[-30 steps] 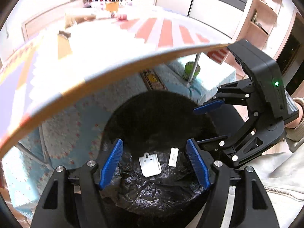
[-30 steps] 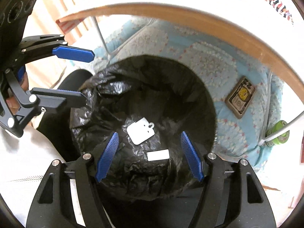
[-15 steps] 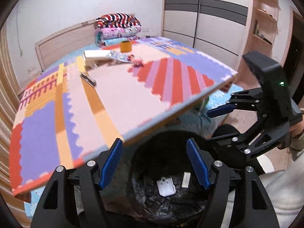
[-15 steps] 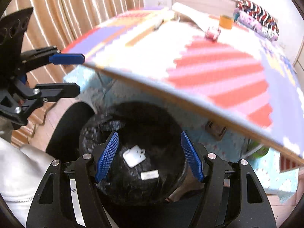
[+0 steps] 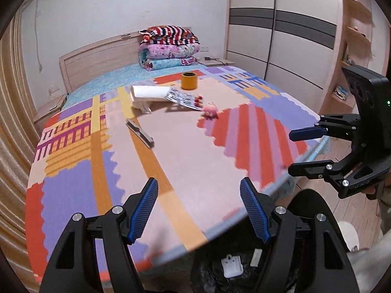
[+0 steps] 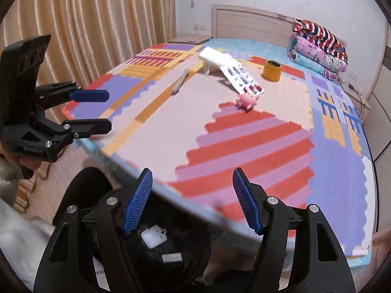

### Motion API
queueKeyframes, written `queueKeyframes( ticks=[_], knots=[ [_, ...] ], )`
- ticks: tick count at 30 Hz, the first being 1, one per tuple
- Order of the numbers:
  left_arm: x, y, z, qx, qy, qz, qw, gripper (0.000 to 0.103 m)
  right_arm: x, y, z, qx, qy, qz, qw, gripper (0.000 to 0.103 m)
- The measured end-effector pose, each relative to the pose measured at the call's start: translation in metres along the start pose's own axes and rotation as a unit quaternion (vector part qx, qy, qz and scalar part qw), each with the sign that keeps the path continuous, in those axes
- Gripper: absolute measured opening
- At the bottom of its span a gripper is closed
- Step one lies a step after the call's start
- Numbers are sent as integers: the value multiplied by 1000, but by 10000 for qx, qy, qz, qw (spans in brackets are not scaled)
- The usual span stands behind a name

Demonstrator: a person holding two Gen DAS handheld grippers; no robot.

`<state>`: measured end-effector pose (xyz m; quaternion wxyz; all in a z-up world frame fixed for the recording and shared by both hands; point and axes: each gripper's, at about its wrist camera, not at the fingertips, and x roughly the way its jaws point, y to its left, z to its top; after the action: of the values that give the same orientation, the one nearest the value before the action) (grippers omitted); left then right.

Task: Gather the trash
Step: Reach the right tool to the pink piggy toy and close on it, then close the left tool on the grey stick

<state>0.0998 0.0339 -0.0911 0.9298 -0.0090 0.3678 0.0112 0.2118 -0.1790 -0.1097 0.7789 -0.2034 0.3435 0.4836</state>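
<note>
A black-lined trash bin [image 5: 315, 205] [image 6: 185, 244] sits on the floor by the bed's near edge, holding a white plastic piece [image 5: 231, 266] [image 6: 154, 236] and a small white strip [image 5: 256, 257] [image 6: 172, 258]. On the colourful foam mat [image 5: 185, 156] [image 6: 244, 141] lie a pill blister pack [image 5: 183, 97] [image 6: 242, 79], a pink toy [image 5: 210, 111] [image 6: 247, 100], a white paper roll [image 5: 150, 92] [image 6: 215, 57], a tape roll [image 5: 189, 80] [image 6: 272, 70] and a grey utility knife [image 5: 139, 133] [image 6: 179, 83]. My left gripper [image 5: 199, 210] [image 6: 97, 112] and right gripper [image 6: 191, 201] [image 5: 303, 150] are both open and empty above the bin.
Folded blankets [image 5: 168, 47] [image 6: 317, 46] are stacked at the headboard. A wardrobe [image 5: 281, 36] and shelves [image 5: 354, 48] stand on the right, curtains [image 6: 85, 24] on the left. A nightstand [image 6: 189, 39] stands beside the bed.
Both grippers have risen and tilted up from looking down into the bin to looking across the mat on the bed. Both stay open and empty.
</note>
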Motion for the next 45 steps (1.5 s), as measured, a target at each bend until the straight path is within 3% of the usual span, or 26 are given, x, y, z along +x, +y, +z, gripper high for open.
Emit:
queueKeyframes(
  ticks=[13,28,36,41,43,45],
  knots=[
    [50,37,34,-287,-1,125,9995,67,52,-35,42,592,-36,-160,9981,68],
    [99,71,52,-807,314,357,9956,67,98,-66,83,1147,-11,-418,9925,67],
    [117,80,55,-923,456,485,9935,67,113,-79,88,1477,87,-487,9878,50],
    [126,81,54,-994,579,326,9928,57,119,-82,88,1553,100,-508,9865,42],
    [129,83,53,-1055,621,292,9920,43,122,-82,88,1556,120,-509,9864,40],
    [129,83,51,-1065,597,319,9920,39,123,-82,89,1568,94,-517,9862,40]
  ],
)
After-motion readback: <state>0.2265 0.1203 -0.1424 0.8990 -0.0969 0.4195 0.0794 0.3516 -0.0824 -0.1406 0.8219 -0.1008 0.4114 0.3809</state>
